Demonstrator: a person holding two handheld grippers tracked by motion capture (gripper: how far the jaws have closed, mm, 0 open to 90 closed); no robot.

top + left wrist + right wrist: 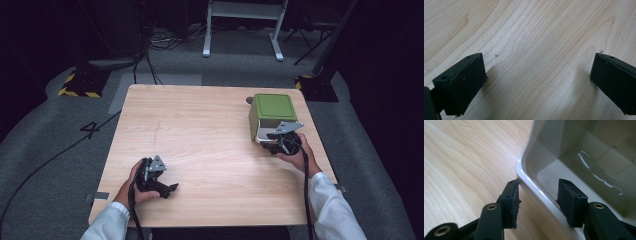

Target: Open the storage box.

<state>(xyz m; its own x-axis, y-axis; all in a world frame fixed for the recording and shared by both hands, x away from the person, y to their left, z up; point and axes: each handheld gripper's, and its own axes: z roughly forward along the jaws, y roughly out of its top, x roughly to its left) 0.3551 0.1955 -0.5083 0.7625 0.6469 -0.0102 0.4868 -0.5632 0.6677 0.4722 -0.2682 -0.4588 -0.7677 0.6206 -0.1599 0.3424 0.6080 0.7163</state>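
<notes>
A wooden table [200,140] is carrying a green box [272,117] at its far right side, lying tipped so that its white open mouth is facing the person. The inside of the box is looking empty and glossy white in the right gripper view.

The right gripper [280,142] is sitting at that mouth, its jaws straddling the white rim [536,187]: one jaw outside against the corner, the other inside the cavity. The jaws are standing apart, not yet clenched on the wall, though the outer one is touching or nearly touching it.

The left gripper [162,185] is resting near the table's front left, well apart from the box, jaws spread wide over bare wood and grasping nothing.

The step in hand is judged to be taking hold of the box by its rim. The next move is calling for closing the jaws squarely on that thin wall, away from the rounded corner, since the smooth plastic could be slipping otherwise.
</notes>
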